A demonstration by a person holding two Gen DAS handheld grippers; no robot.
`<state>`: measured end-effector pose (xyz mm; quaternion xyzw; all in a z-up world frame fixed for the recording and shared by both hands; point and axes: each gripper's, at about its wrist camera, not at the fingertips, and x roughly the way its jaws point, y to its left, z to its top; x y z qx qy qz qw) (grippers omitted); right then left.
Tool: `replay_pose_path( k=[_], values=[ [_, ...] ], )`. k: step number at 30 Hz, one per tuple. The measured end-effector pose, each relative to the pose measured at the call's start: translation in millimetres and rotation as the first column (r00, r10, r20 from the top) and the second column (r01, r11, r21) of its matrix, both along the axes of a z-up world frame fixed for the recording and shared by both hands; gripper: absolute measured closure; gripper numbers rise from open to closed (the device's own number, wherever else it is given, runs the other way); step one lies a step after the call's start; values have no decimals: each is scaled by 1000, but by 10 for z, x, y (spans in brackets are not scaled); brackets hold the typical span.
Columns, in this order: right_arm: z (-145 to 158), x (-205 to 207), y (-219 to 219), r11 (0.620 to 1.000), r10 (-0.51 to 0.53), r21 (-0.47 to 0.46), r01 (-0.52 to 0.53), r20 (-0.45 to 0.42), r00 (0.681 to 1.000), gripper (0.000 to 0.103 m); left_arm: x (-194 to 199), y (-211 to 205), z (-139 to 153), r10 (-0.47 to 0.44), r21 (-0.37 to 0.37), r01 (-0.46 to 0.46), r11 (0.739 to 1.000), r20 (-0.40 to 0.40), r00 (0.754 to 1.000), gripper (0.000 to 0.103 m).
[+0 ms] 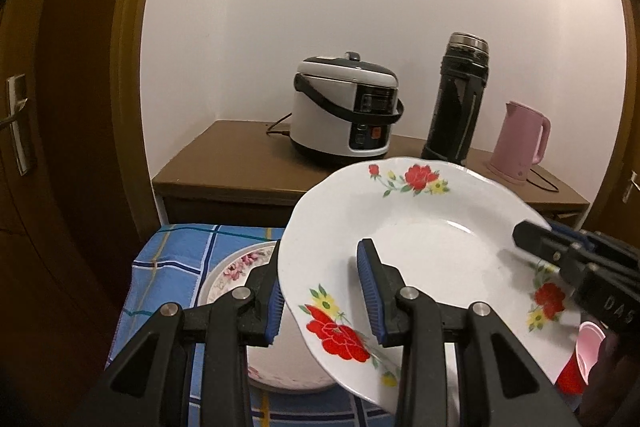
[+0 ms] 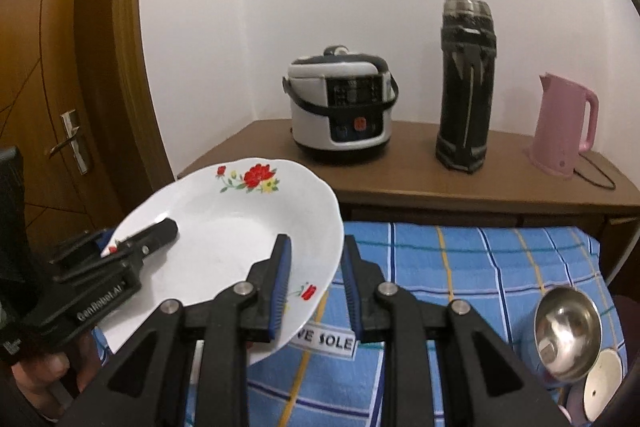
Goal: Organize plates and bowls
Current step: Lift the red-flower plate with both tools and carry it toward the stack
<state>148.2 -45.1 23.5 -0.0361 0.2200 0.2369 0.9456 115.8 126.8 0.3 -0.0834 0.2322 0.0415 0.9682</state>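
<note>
We are gripping the glossy, scalloped plate (image 1: 420,239) by opposite rims, left gripper (image 1: 326,291) and right gripper (image 2: 316,287) clamping it above the checked cloth (image 2: 480,267).

You are working in a lived-in home, in a corner used for cooking and dining. A white rice cooker (image 2: 340,105), a tall black thermos (image 2: 466,83) and a pink electric kettle (image 2: 562,125) stand in a row on a brown wooden cabinet (image 2: 400,171) against a plain white wall. In front of you, a blue checked tablecloth (image 2: 480,267) covers the table, and wooden doors (image 2: 48,75) flank the corner.
</note>
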Motion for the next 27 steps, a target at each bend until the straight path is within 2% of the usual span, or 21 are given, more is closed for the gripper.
replay_pose_path(
  k=[9, 27],
  values=[
    [-94, 129, 270, 999, 22, -32, -23, -18, 1000, 78, 95, 240, -146, 33, -41, -34, 999, -21, 999, 66],
    [-288, 330, 448, 998, 20, -51, -23, -60, 998, 78, 190, 360, -280, 73, -18, -73, 997, -8, 997, 66]
  ],
)
